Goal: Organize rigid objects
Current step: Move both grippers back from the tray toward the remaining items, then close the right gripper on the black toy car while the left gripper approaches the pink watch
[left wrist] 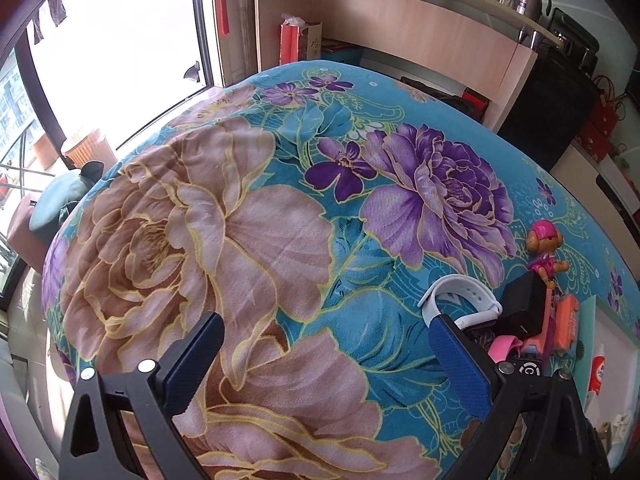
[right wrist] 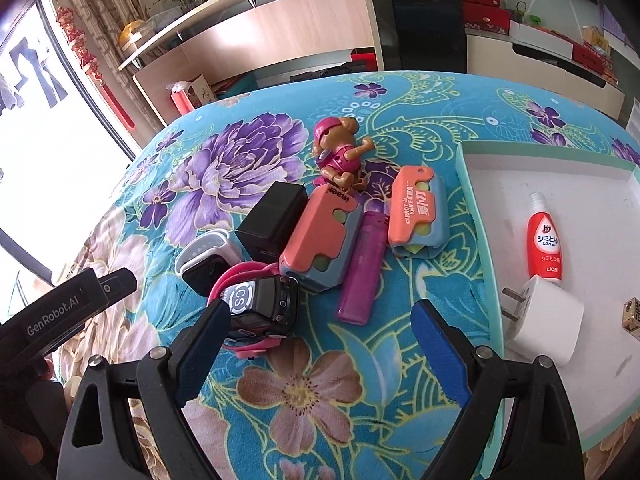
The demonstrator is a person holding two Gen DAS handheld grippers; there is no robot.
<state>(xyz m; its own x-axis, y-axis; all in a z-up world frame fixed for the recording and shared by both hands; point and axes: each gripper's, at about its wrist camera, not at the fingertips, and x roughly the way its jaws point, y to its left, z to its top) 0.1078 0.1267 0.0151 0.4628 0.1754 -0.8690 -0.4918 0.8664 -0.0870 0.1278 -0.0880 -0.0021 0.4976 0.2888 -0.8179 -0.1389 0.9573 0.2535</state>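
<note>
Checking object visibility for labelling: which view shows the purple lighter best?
The right wrist view: the purple lighter lies in full between the two carrot knife toys, unobstructed. In the left wrist view I cannot make it out; the right-edge clutter hides it.

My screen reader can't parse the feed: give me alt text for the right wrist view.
The open right claw hovers over a floral blanket, with a purple lighter lying just ahead between two orange carrot knife toys. A pink smartwatch sits by its left finger, and a white tray at right holds a charger plug.
</note>
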